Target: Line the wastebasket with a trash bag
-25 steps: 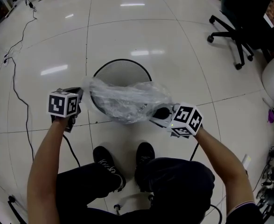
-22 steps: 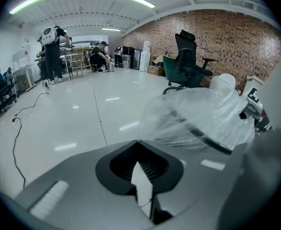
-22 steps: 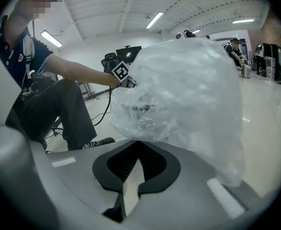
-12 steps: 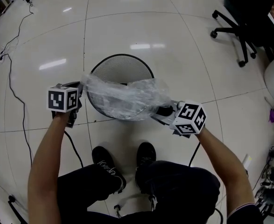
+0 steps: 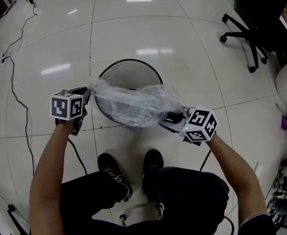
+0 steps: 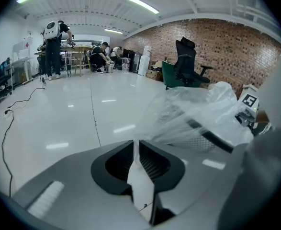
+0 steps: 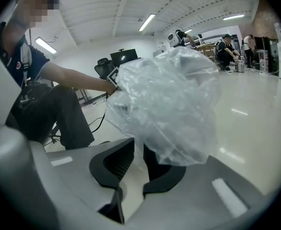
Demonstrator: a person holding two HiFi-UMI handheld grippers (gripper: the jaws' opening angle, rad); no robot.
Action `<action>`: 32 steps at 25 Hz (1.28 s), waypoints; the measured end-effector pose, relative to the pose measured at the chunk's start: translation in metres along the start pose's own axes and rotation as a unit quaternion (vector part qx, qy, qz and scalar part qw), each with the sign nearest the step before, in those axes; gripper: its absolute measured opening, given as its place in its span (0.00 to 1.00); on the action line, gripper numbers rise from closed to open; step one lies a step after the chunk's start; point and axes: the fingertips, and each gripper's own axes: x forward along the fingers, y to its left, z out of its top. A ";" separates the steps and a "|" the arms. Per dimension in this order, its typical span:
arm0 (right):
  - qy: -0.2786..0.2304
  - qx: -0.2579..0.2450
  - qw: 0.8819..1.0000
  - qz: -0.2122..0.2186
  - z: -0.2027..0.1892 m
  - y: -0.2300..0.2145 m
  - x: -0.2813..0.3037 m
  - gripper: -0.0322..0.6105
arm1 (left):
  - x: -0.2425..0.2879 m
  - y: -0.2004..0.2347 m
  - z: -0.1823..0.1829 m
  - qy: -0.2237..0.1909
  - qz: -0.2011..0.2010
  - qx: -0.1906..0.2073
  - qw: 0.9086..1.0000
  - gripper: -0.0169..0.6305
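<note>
As both sets of jaws have just been opening, release looks begun. Right gripper (image 7: 138, 150): jaws apart, film loose between. Left gripper (image 6: 133, 145): jaws near-closed, pinching film. Clear crumpled plastic trash bag (image 5: 133, 99) spans near rim of black wire-mesh wastebasket (image 5: 129, 61); far rim uncovered.

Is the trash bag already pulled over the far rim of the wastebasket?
No: in the head view the trash bag drapes only over the near side, while the wastebasket shows its far rim bare.
</note>
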 end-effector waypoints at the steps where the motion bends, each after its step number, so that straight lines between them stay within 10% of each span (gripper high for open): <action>1: 0.000 0.000 1.000 -0.001 0.000 0.002 -0.003 0.15 | -0.003 -0.002 0.000 0.000 -0.004 0.003 1.000 0.10; 32: -0.089 -0.027 0.986 -0.141 0.070 0.015 -0.117 0.27 | -0.109 -0.065 0.039 -0.053 -0.029 0.088 0.994 0.21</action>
